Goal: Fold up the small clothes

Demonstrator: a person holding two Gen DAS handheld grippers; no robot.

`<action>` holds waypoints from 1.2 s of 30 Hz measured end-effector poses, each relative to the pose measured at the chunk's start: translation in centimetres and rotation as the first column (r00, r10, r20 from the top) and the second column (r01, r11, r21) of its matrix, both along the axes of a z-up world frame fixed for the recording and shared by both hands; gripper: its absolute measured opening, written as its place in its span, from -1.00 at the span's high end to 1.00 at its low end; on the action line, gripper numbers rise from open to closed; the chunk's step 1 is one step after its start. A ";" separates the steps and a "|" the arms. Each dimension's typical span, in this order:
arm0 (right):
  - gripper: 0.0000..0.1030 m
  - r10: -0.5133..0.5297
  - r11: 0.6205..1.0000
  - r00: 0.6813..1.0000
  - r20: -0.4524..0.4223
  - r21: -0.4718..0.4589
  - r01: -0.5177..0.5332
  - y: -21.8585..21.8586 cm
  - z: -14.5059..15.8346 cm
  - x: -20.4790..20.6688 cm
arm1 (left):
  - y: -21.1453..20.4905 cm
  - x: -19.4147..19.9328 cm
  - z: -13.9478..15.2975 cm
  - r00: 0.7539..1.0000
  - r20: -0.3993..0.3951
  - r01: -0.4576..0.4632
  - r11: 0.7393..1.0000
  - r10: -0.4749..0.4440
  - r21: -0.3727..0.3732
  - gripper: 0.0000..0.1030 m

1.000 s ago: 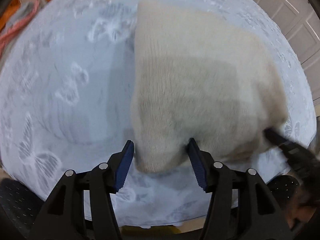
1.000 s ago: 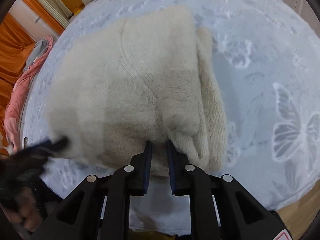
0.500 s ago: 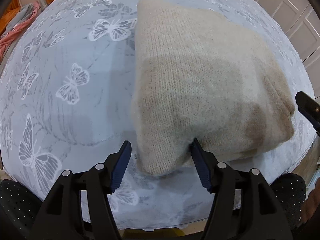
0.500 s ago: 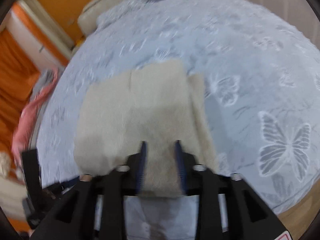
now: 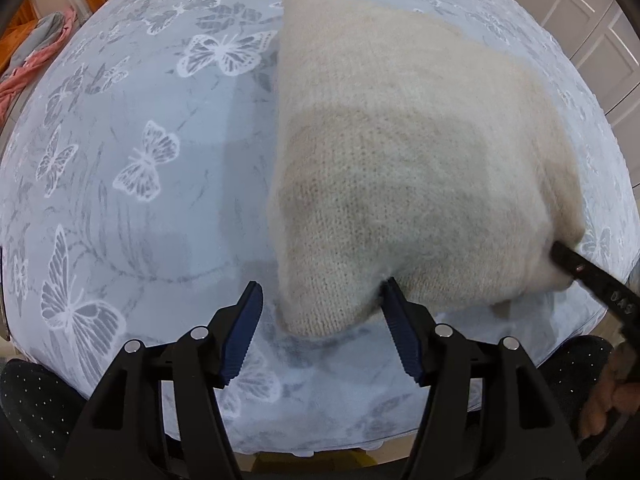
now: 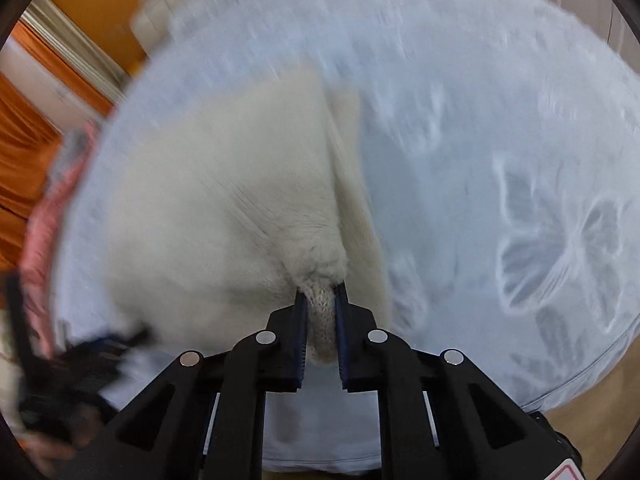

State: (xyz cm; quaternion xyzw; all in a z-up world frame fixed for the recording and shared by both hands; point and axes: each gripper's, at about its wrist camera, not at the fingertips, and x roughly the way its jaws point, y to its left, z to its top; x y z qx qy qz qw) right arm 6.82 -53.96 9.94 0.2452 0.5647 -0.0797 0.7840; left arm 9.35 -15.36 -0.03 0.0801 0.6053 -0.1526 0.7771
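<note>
Now, from the left wrist, the left gripper stands spread astride the near corner of the cream sweater, its right pad touching the knit and the left one clear, much as it stood a moment ago, while the right gripper has returned to bite the sweater's right corner. From the right wrist, blurred by motion, that right gripper has just closed after briefly opening and now pinches a fold of sweater lying on the butterfly cloth, so a re-grip seems done and the next fold can begin.
</note>
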 end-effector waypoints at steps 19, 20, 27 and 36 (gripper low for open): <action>0.64 0.107 0.979 0.994 0.015 -0.179 -0.103 1.7 2.9 5.0 | -2.2 3.2 2.6 0.994 0.110 -0.005 1.000 0.003 0.020 -0.17; 0.63 0.110 0.979 0.994 0.021 -0.177 -0.104 1.7 3.9 5.1 | -2.3 3.1 2.7 0.993 0.119 0.003 1.000 -0.006 0.027 -0.17; 0.66 0.105 0.986 0.994 -0.006 -0.127 -0.105 1.4 1.7 6.1 | -2.3 3.3 2.3 0.994 0.109 0.002 1.000 -0.004 0.024 -0.21; 0.65 0.031 0.996 0.999 0.034 -0.085 -0.028 0.5 2.3 5.9 | -2.2 3.3 2.2 0.994 0.105 0.002 1.000 -0.004 0.021 -0.27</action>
